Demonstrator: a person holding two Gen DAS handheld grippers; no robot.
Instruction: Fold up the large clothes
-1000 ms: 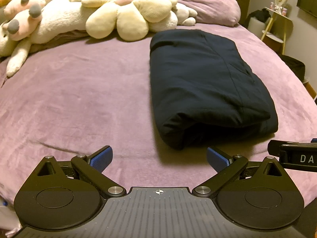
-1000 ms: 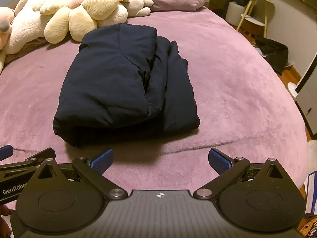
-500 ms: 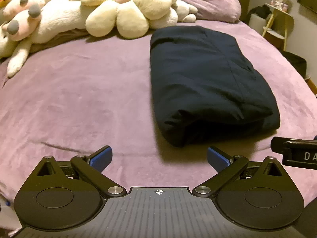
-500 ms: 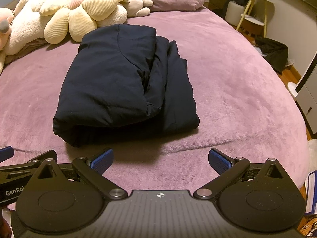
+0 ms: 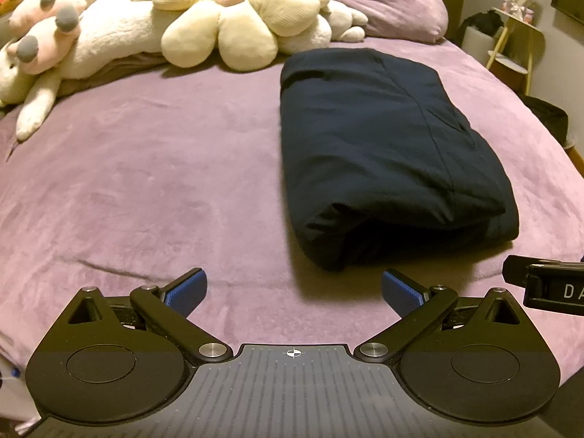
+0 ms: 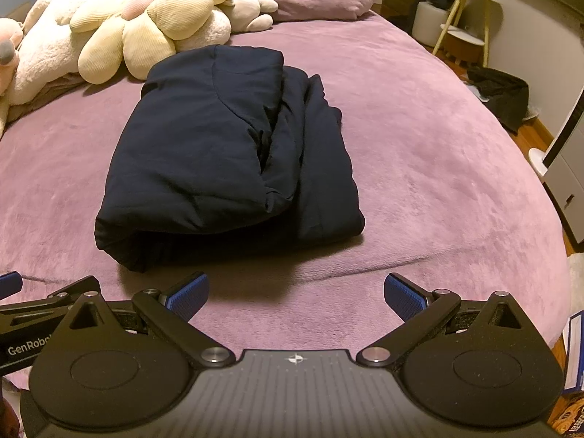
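Observation:
A dark navy garment lies folded in a thick bundle on the purple bed cover; it also shows in the right wrist view. My left gripper is open and empty, held near the bed's front edge, short of the bundle and to its left. My right gripper is open and empty, just in front of the bundle's near end. Part of the right gripper shows at the right edge of the left wrist view, and the left gripper at the left edge of the right wrist view.
Cream and pink plush toys and a purple pillow lie along the head of the bed. A small white side table and a dark bag on the floor stand to the right of the bed.
Both grippers have stayed open and almost still. The views have shifted only slightly; the garment has not moved.

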